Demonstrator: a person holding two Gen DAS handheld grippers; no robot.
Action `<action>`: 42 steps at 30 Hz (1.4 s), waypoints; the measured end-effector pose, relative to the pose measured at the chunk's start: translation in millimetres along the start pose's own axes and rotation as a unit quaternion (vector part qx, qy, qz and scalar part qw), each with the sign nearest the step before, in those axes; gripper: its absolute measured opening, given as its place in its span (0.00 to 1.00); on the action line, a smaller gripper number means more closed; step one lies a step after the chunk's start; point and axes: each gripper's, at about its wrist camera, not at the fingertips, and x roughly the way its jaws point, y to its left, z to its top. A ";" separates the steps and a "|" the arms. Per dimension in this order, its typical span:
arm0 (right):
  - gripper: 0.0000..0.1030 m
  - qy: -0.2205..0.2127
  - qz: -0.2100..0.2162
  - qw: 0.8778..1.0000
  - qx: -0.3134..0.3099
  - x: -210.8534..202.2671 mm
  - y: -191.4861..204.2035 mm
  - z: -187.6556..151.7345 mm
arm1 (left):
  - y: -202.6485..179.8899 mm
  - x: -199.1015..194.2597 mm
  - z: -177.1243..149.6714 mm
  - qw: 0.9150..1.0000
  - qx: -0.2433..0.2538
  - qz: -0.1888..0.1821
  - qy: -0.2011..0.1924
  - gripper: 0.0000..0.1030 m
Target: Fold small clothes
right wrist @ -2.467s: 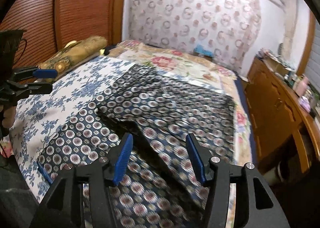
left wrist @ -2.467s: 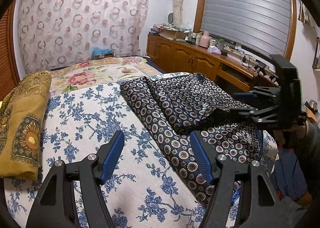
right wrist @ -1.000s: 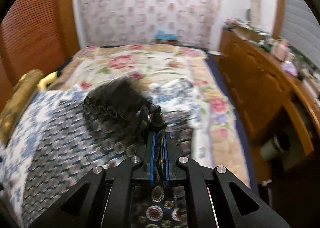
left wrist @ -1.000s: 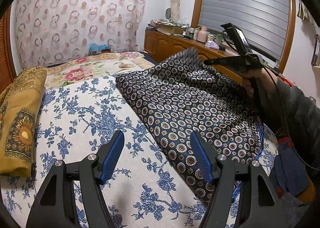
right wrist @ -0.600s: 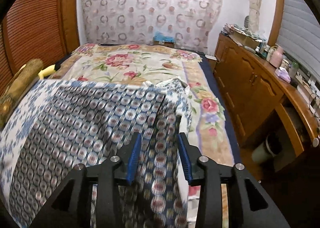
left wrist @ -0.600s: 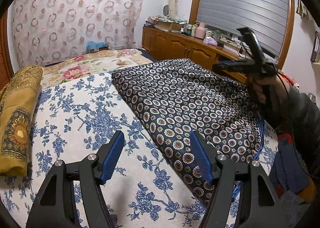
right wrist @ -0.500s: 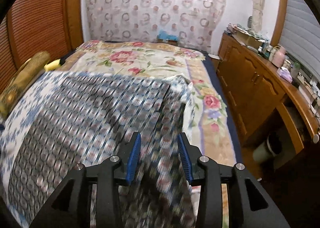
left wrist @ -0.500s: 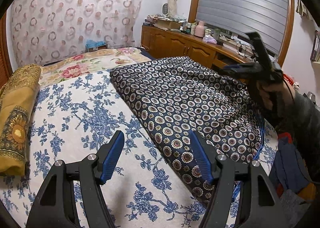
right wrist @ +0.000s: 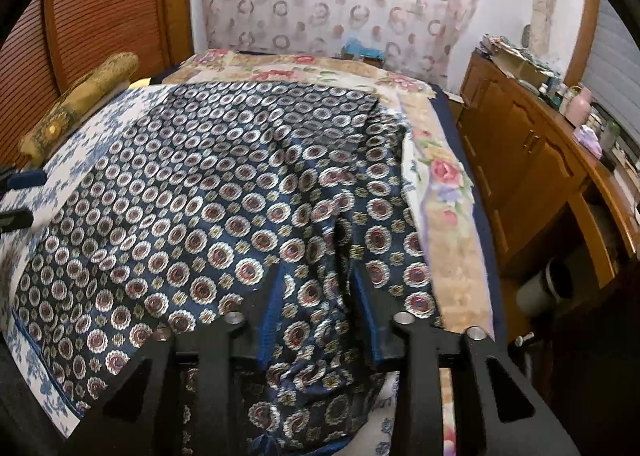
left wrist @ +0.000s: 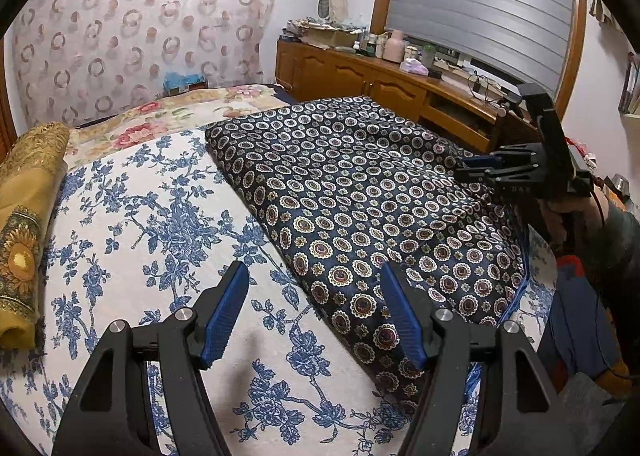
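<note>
Item: navy medallion-print garment point(left wrist: 360, 192), now lying spread over the right half of the blue-floral bedspread point(left wrist: 132, 216); a second ago we were lifting one corner, so the unfold is done and folding is starting. Our right gripper point(right wrist: 320, 288), having just been opening, is standing half-spread over loose cloth, pinching nothing. Our left gripper point(left wrist: 314, 296) is hovering spread wide, empty. Bare bedspread is lying leftward; the bed edge is running right.

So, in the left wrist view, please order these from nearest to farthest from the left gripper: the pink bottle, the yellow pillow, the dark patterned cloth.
From the left gripper:
1. Dark patterned cloth, just ahead, right.
2. Yellow pillow, far left edge.
3. Pink bottle, on the back cabinet.
</note>
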 end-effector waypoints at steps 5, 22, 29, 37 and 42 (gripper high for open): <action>0.06 0.004 0.004 1.000 -0.022 6.3 8.2 -10.0 | 0.0 3.0 -1.9 1.000 -0.001 -0.001 0.006 0.67; 0.01 -0.032 -0.035 0.999 0.020 -24.2 -27.9 -21.8 | -10.2 16.2 -7.9 0.999 0.013 -0.008 0.032 0.67; 0.07 -0.035 -0.052 0.998 0.010 -24.0 -21.1 -21.3 | -17.4 20.1 -10.5 0.999 0.018 -0.023 0.045 0.62; 0.52 -0.053 -0.057 0.997 -0.002 -32.3 0.5 -22.2 | -19.2 23.8 -13.1 0.998 0.015 -0.022 0.060 0.54; 0.54 -0.065 -0.041 0.997 -0.007 -41.8 17.8 -32.6 | -21.8 26.9 -17.2 0.997 0.017 -0.026 0.073 0.53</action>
